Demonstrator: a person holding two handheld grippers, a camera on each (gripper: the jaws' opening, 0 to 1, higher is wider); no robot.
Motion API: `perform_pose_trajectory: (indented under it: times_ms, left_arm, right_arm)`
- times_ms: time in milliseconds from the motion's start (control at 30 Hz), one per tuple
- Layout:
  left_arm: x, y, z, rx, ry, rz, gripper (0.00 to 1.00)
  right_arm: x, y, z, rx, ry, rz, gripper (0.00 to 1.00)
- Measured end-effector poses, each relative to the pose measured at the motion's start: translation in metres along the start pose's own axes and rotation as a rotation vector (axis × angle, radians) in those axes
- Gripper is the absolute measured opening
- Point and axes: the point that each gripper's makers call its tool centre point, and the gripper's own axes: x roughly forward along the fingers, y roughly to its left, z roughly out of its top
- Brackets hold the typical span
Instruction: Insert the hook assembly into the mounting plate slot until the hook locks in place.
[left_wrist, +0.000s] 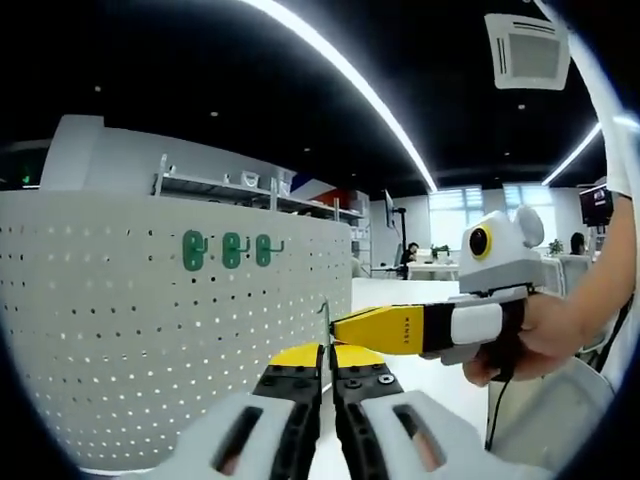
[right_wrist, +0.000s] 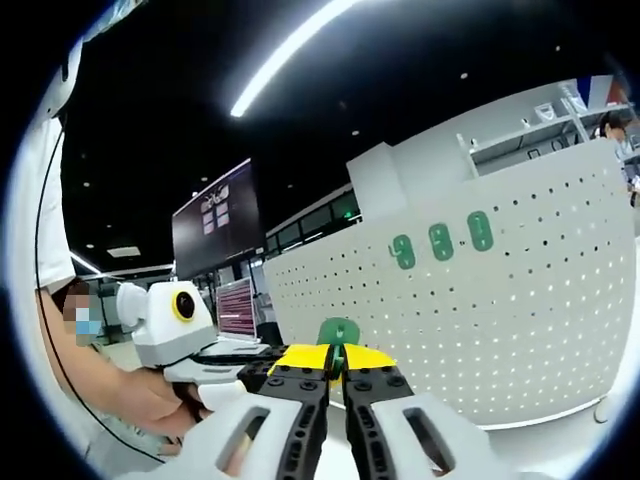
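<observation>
Ahead and left of the left gripper, three green hooks are hanging on the white pegboard. Its jaws are closing on a thin green hook plate, edge-on; the right gripper is clamping that plate too.

My left gripper, at the bottom of the left gripper view, looks like hard plastic: glossy yellow tips, matt black ribbed pads, smooth white shells. The right gripper coming in from the right has the same glossy yellow and white plastic. The pegboard on the left reads as matt white painted sheet, evenly perforated. Three green hooks on it look like smooth plastic. In the right gripper view, the green hook at my jaws has a slight sheen.
</observation>
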Motion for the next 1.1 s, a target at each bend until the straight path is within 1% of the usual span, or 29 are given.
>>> perform_pose_trajectory:
  times_ms: [100,267,367,500,567,600,667,700,733,800,900,967,1000,1100]
  left_arm:
    - [0.0,0.0,0.001,-0.002,-0.003,0.004,0.02]
    - [0.0,0.0,0.001,-0.009,0.001,0.0,0.02]
    - [0.0,-0.001,0.001,0.007,0.007,-0.001,0.03]
    - [0.0,-0.001,0.001,0.004,0.016,-0.006,0.04]
    - [0.0,0.0,0.0,0.018,0.02,-0.007,0.05]
    - [-0.001,0.0,0.0,0.043,0.026,-0.004,0.06]
    - [0.0,-0.001,-0.001,0.047,0.04,-0.004,0.18]
    - [0.0,0.002,-0.003,0.061,0.052,0.015,0.25]
    - [0.0,0.004,-0.003,0.111,0.047,0.026,0.34]
    - [0.001,0.006,-0.007,0.081,0.064,0.032,0.47]
    - [0.001,0.01,-0.011,0.068,0.072,0.051,0.61]
    - [0.001,0.012,-0.015,0.05,0.087,0.064,0.68]
    - [0.001,0.013,-0.02,0.032,0.109,0.066,0.71]
    - [0.0,0.013,-0.021,0.049,0.11,0.068,0.71]
  right_arm:
    - [0.0,-0.001,0.001,0.019,-0.007,0.0,0.02]
    - [0.0,0.0,0.0,0.015,-0.007,0.002,0.01]
    - [-0.001,0.0,0.0,0.009,-0.005,-0.002,0.01]
    - [-0.001,0.001,0.001,0.009,-0.002,0.001,0.01]
    - [0.0,0.001,0.001,0.01,0.0,0.001,0.01]
    - [0.0,0.0,0.001,0.007,-0.001,-0.005,0.01]
    - [0.0,-0.003,0.002,0.019,-0.005,-0.008,0.01]
    - [-0.001,-0.004,0.002,0.024,-0.004,-0.007,0.01]
    - [-0.001,-0.004,0.001,0.023,-0.001,-0.008,0.01]
    - [-0.002,-0.005,0.002,0.04,-0.006,-0.01,0.01]
    - [-0.004,-0.006,0.001,0.038,-0.004,-0.017,0.01]
    - [-0.005,-0.006,0.0,0.043,-0.001,-0.016,0.01]
    - [-0.005,-0.007,0.0,0.047,-0.003,-0.018,0.01]
    - [-0.006,-0.01,-0.001,0.062,-0.004,-0.026,0.01]
